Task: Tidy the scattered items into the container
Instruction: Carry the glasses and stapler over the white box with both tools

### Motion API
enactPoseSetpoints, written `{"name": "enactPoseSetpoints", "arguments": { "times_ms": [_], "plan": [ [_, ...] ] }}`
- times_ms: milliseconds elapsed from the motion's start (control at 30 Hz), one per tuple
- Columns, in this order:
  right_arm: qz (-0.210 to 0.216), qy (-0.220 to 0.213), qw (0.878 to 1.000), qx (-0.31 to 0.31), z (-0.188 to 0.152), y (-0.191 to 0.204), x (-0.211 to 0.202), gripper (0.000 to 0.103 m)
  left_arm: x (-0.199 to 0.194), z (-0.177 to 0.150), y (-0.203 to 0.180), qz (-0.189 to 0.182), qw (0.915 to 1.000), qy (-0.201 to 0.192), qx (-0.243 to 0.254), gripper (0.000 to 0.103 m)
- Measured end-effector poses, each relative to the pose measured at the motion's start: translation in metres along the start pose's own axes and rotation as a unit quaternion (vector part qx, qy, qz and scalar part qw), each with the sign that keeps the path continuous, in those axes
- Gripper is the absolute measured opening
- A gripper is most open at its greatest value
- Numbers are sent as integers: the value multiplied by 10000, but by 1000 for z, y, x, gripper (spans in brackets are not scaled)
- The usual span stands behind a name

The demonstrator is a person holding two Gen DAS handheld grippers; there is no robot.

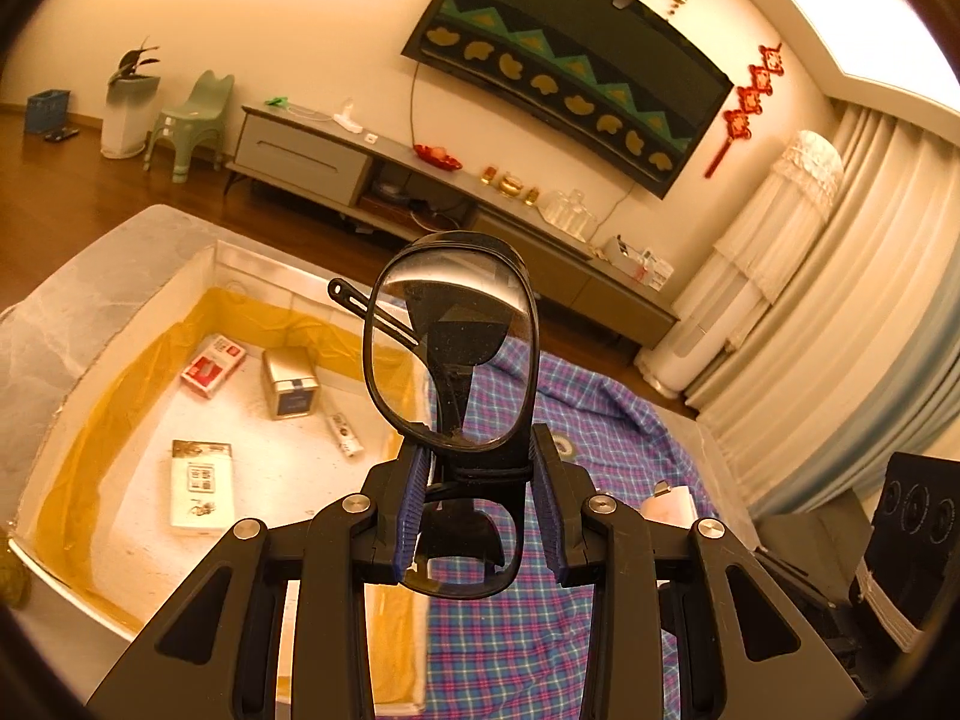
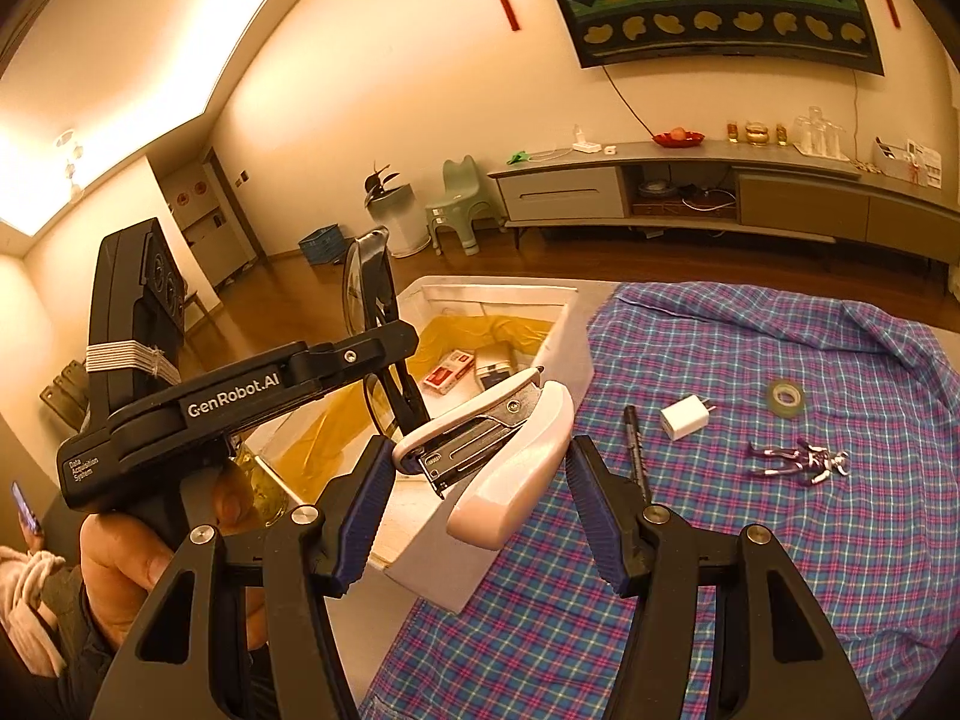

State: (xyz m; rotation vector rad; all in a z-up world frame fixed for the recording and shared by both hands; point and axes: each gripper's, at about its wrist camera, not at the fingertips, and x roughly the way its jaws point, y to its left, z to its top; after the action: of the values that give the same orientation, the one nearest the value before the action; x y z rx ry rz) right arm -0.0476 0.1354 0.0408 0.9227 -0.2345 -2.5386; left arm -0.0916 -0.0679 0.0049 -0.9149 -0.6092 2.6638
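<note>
The white box (image 1: pixel 198 264) is sitting beside the plaid cloth (image 1: pixel 510 648), lined with yellow film and holding a red pack (image 1: pixel 213 365), a gold tin (image 1: pixel 290 383), a small tube (image 1: pixel 345 433) and a white carton (image 1: pixel 201 485). The left gripper (image 1: pixel 480 510) is pinching folded glasses (image 1: pixel 453 354) upright near the box's edge. The right gripper (image 2: pixel 480 480) is carrying a white stapler (image 2: pixel 510 450) between widely spread jaws above the box's near corner; contact at the pads is hard to make out. A marker (image 2: pixel 635 450), charger (image 2: pixel 684 417), tape roll (image 2: pixel 787 394) and silver figurine (image 2: pixel 801 461) are lying on the cloth. A hand (image 2: pixel 129 564) is gripping the left tool; its lower part is cut off.
</note>
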Motion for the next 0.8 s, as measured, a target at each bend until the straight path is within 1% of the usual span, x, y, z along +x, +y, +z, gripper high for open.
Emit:
{"name": "enactPoseSetpoints", "arguments": {
  "times_ms": [367, 800],
  "plan": [
    [-19, 106, 9996, -269, 4, 22, 10, 60, -9, 0, 22, 152, 9999, -5, -68, 34],
    [-119, 251, 9970, -722, 14, 52, 24, 60, -9, 2, 54, 433, 9984, 110, -339, 34]
  ]
}}
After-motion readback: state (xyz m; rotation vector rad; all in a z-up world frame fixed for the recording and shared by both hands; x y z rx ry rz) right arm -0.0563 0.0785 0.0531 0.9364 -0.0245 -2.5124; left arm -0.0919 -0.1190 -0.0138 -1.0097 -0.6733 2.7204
